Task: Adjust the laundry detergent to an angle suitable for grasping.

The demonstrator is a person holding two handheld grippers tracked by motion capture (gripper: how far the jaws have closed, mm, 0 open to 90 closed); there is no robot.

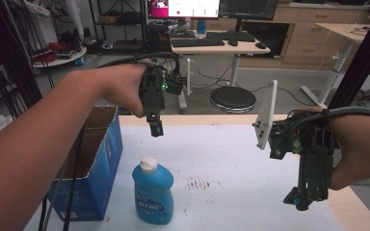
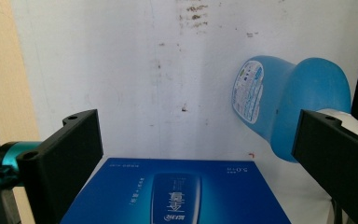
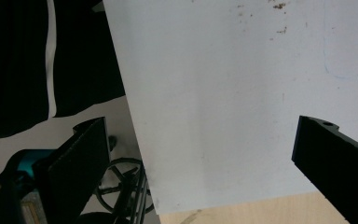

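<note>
Blue detergent bottle (image 1: 152,192) standing upright on the white tabletop (image 1: 241,163) beside an open blue carton (image 1: 94,163), below the released, empty left tongs (image 1: 155,129); right tongs (image 1: 296,199) likewise released; probably heavy, smooth-walled, best gripped at the waist; label print illegible.

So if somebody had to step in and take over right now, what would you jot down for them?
Left gripper: open, holding nothing, up above the table between the blue box and the blue bottle.
Right gripper: open, holding nothing, low at the table's right edge.
Bottle stands upright on the white table cover, beside the open box.
Done: nothing gripped yet.
Left: probably picking up the bottle.
</note>
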